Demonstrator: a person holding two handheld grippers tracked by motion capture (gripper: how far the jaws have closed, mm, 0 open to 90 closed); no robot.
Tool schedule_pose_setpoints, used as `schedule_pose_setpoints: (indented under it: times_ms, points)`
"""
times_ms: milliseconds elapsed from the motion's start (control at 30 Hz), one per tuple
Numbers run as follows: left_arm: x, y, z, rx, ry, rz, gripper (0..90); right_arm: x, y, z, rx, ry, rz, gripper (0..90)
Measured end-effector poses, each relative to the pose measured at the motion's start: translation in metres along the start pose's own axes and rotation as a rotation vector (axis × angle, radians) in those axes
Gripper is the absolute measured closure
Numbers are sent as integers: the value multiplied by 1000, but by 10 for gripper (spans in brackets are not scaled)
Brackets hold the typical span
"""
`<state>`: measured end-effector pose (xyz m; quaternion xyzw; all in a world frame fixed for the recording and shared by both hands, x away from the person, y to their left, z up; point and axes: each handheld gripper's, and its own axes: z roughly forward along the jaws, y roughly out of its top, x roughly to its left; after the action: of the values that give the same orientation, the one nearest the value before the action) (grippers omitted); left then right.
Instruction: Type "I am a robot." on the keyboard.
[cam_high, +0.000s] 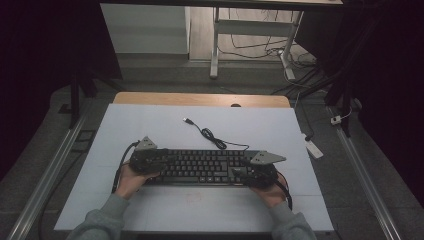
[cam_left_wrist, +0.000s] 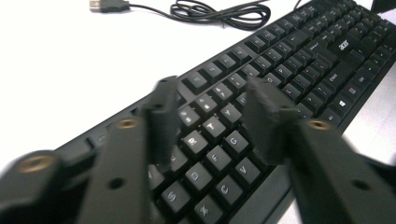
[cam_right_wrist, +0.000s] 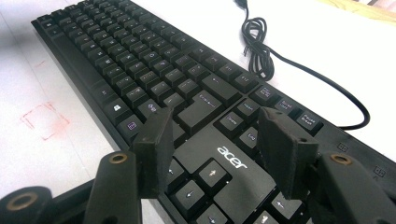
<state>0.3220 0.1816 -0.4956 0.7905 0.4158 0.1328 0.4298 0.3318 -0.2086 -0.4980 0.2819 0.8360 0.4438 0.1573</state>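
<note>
Here, the left gripper (cam_left_wrist: 210, 121) and right gripper (cam_right_wrist: 215, 140) hang with jaws spread wide over either end of the flat black plastic keyboard (cam_high: 202, 166), lying mid-mat; beyond, its black coiled cable (cam_high: 212, 137) trails away across the white table mat (cam_high: 150, 130).

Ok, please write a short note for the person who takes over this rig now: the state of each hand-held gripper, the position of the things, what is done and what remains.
Left hand-held gripper: open, jaws over the keyboard's letter keys.
Right hand-held gripper: open, jaws over the arrow-key end.
The keyboard lies flat on the white table; its cable lies coiled behind it, with the USB plug loose on the table.
Done: both at the keyboard ends.
Left: nothing gripped yet; probably close and lift.
</note>
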Motion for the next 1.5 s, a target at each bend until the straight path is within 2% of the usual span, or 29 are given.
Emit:
schedule_pose_setpoints:
  times_ms: [100,200,300,467,533,667,800,900,1067,1300,1400,1500]
  points:
    - [0,-2,-9,2,-2,7,417,-1,0,0,4,0,-1,460]
    - [0,-3,-16,-3,-29,-6,371,-1,0,1,4,-1,-3,461]
    - [-2,-4,-19,5,-34,4,340,-1,0,1,1,-2,-3,461]
    - [-4,-9,-23,13,-29,4,311,-3,0,-1,-5,-5,2,462]
    - [-3,-11,-25,13,-27,-12,301,-3,1,-2,-7,-6,2,462]
    - [-4,-13,-27,19,-30,-15,293,-2,2,0,-17,-2,4,466]
    - [-6,-17,-30,22,-28,-17,287,2,8,3,-34,21,14,471]
    - [-7,-19,-32,26,-13,-13,287,7,16,8,-41,34,-2,485]
    - [-7,-21,-30,37,-3,-10,285,13,27,19,-49,78,-19,584]
    - [-7,-22,-28,44,-4,-7,282,21,39,32,-10,126,-50,837]
    - [-8,-22,-28,42,-6,-3,282,25,44,37,18,137,-59,892]
    - [-8,-21,-28,42,-5,4,282,28,48,43,38,146,-54,895]
